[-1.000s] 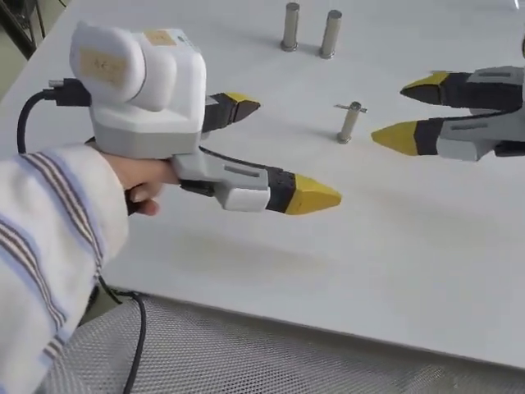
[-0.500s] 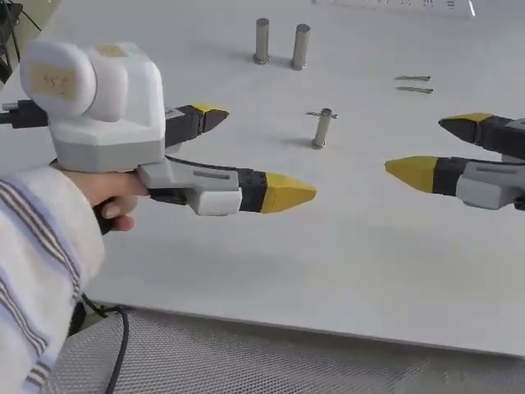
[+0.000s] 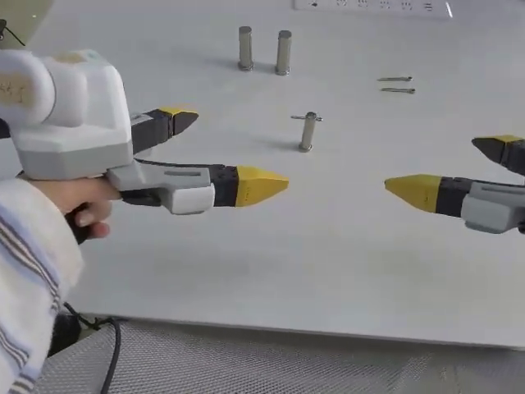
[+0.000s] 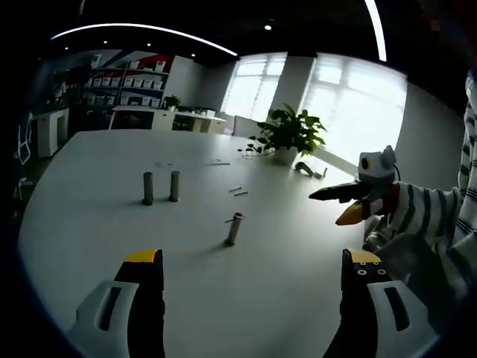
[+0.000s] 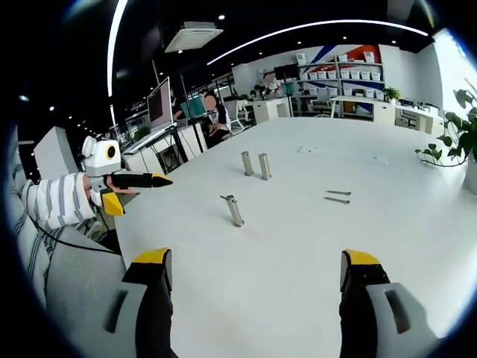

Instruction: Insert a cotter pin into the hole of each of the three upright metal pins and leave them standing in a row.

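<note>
Left gripper (image 3: 238, 149): spread wide, empty. Right gripper (image 3: 433, 164): same. Fitted pin (image 3: 307, 131) upright mid-table (image 3: 328, 246); bare pins (image 3: 245, 48) beyond, side by side; cotter pins (image 3: 394, 80) flat at right. Risk: knocking slim pins over on reach; thin cotter pins slipping from pinch.

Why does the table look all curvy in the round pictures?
Left gripper view: the fisheye lens bows the table, and the windows glare white. Right gripper view: same bowing, the ceiling light strip curves. Head view: no bending, the nearest metal pin casts a soft shadow.
</note>
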{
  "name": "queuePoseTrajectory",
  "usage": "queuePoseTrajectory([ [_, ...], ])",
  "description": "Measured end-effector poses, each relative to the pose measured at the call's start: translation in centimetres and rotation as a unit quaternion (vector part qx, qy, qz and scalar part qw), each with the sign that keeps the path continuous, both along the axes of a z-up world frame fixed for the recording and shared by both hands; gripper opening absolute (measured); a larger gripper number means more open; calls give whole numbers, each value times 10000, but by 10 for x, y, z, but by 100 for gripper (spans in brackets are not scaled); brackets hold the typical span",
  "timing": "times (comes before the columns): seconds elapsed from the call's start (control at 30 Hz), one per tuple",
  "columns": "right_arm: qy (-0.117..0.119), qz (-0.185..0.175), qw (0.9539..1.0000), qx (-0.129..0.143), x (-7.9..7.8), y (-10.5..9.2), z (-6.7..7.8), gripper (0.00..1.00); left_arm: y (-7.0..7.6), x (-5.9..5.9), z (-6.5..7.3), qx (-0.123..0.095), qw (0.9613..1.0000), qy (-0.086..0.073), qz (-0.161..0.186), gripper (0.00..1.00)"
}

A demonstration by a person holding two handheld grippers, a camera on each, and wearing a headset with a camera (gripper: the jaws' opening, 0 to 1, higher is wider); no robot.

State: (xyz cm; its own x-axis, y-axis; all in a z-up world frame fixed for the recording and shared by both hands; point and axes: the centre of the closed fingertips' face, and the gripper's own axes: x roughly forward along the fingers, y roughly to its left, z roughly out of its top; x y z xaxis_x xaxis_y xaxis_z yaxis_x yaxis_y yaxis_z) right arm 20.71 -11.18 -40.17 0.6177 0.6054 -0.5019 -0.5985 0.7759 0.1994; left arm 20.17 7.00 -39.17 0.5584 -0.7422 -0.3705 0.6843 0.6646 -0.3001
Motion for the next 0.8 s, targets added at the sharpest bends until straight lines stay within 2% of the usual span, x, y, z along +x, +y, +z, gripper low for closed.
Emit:
queuePoseTrajectory([
  [0.1,80,31,9990,434,-5,12,9,94,6,3,0,-138,9997,37,206,99],
  [0.2,1,8,9990,448,-6,14,13,98,12,5,-2,-145,9995,63,285,99],
  [0.33,2,-28,9994,349,-6,14,14,98,24,12,-2,-126,9990,90,410,99],
  [0.43,-6,-63,9995,296,-7,13,14,98,29,19,1,-78,9989,30,468,99],
  [0.5,-15,-114,9995,283,-8,10,15,98,32,28,5,-18,9987,-33,506,99],
  [0.6,-24,-162,9996,242,-10,7,16,98,38,48,15,141,9979,-375,511,91],
  [0.7,10,-186,9996,215,-9,1,14,98,41,66,25,147,9965,-563,606,91],
  [0.8,17,-216,9996,169,-9,-3,13,97,46,89,30,261,9948,-689,697,88],
])
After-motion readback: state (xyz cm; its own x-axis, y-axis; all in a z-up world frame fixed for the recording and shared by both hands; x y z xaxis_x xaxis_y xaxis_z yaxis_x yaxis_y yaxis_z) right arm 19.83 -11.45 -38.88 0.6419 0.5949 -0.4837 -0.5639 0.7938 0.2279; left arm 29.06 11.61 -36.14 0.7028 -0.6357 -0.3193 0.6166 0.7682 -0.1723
